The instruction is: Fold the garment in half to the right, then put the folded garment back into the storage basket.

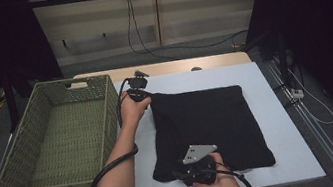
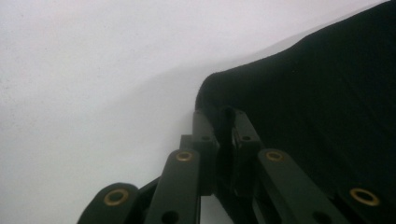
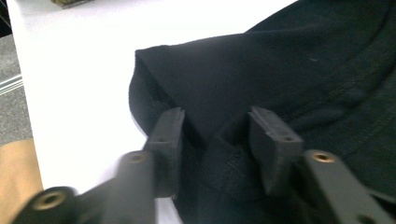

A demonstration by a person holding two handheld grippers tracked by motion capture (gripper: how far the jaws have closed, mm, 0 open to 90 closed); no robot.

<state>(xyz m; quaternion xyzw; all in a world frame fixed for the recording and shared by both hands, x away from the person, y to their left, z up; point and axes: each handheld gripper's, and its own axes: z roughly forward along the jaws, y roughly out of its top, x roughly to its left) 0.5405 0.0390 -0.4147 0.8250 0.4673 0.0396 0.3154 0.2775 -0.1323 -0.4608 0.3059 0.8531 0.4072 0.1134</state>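
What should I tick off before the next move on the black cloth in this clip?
1. Left claw clamped on the far left corner of the black cloth: ok, jaws pinched on the fabric.
2. Right claw gripping the near edge: not ok, a fold sits between the jaws but a gap shows.
3. Cloth lying flat on the white table: ok, apart from the raised bit at the right claw.
4. Basket ready to the left: ok, nothing inside.
5. Cables clear of the cloth: cannot tell at the near edge.
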